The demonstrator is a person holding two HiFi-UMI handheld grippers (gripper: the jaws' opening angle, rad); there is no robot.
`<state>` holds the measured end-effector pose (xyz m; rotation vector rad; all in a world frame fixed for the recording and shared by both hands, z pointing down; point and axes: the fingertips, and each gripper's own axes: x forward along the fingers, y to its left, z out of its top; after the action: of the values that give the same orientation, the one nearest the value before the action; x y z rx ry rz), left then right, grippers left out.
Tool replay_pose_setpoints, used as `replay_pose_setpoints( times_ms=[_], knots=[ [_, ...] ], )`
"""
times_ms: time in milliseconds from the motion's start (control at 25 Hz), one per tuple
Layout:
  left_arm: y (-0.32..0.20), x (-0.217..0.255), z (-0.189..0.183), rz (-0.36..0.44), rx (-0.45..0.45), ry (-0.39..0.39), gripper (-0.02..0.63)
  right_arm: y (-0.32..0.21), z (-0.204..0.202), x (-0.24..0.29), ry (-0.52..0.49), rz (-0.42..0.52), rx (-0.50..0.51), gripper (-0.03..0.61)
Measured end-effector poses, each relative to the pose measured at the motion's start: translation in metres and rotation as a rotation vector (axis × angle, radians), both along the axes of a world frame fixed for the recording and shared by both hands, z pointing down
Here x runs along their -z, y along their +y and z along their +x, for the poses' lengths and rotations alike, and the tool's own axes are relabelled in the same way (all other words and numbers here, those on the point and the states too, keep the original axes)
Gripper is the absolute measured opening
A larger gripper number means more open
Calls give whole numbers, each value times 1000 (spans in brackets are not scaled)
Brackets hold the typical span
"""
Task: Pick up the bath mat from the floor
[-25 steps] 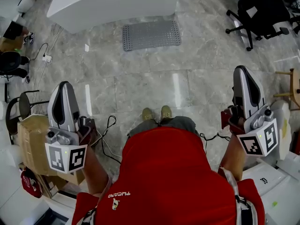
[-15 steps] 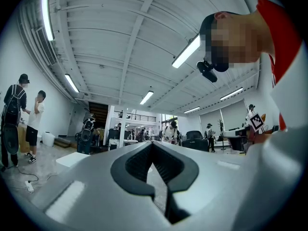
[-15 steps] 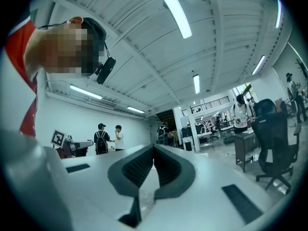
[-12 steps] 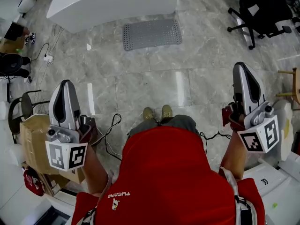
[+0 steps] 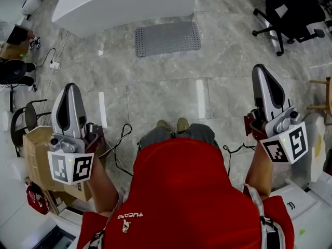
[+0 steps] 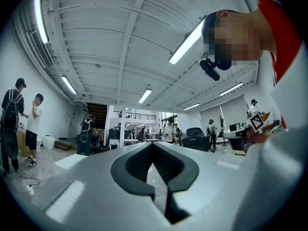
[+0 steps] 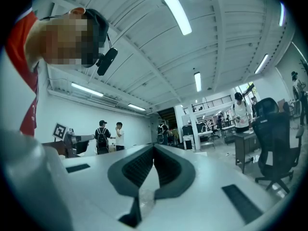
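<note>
A grey rectangular bath mat [image 5: 167, 38] with a dotted surface lies flat on the marble floor, just in front of a white bathtub [image 5: 124, 4]. I stand well back from it. My left gripper [image 5: 69, 94] is held up at the left, jaws closed with nothing between them. My right gripper [image 5: 262, 75] is raised at the right, also shut and empty. Both grippers point forward and level: the left gripper [image 6: 153, 146] and the right gripper [image 7: 154, 148] look out across the room, not at the mat.
Cardboard boxes [image 5: 39, 157] and a black chair [image 5: 23, 118] stand at my left. A black office chair [image 5: 295, 12] is at the far right, a wooden stool [image 5: 321, 95] beside it. Cables [image 5: 118, 144] run over the floor near my feet. Several people [image 6: 21, 124] stand across the room.
Both grippers have drifted slightly forward and inward in the head view. The mat has not moved and the jaws stay closed.
</note>
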<state>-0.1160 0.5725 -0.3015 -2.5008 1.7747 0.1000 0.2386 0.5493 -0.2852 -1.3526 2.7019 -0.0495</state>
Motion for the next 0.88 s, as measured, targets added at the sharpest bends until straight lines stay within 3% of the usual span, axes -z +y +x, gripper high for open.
replay_pose_setpoints(
  times_ms=[480, 880],
  knots=[
    [-12, -10, 1, -13, 45, -11, 5, -23, 10, -10, 12, -5, 31, 2],
    [-70, -28, -11, -21, 21, -7, 5, -71, -1, -17, 46, -3, 13, 2]
  ],
)
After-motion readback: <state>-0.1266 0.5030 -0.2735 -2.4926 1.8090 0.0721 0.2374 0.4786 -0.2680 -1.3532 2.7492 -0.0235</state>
